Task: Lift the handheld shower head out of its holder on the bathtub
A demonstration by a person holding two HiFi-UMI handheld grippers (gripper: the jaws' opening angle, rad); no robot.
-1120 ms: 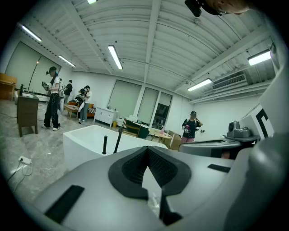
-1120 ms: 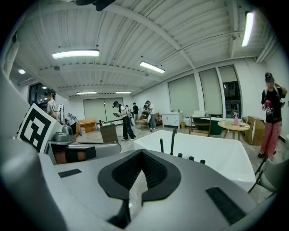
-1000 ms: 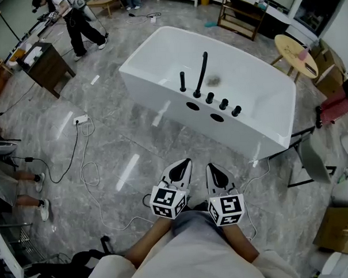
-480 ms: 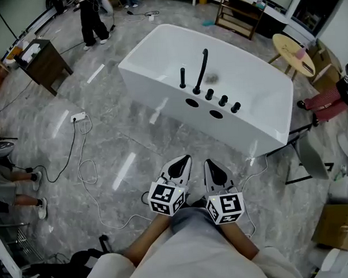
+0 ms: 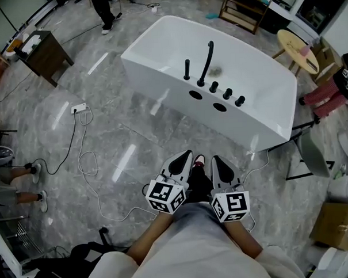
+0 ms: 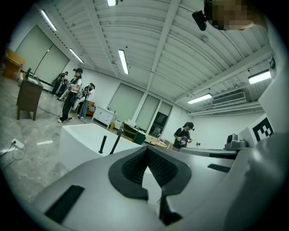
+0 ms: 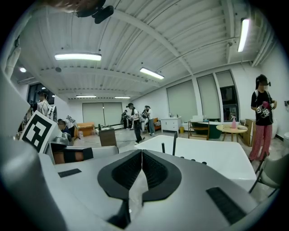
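Handheld shower head (image 5: 187, 70) stands upright in its holder on the near rim of the white bathtub (image 5: 160, 87). It is a short black stick just left of the tall curved black spout (image 5: 206, 62), and three black knobs (image 5: 227, 93) line the rim to the spout's right. Both grippers hang low and near, in front of the person's body, side by side over the grey marble floor (image 5: 122, 138) and well apart from the tub. The left gripper (image 5: 188, 155) has its jaws pressed together with nothing between them; the right gripper (image 5: 215, 159) is likewise closed and empty. A white cable (image 5: 83, 168) loops across the floor to the left
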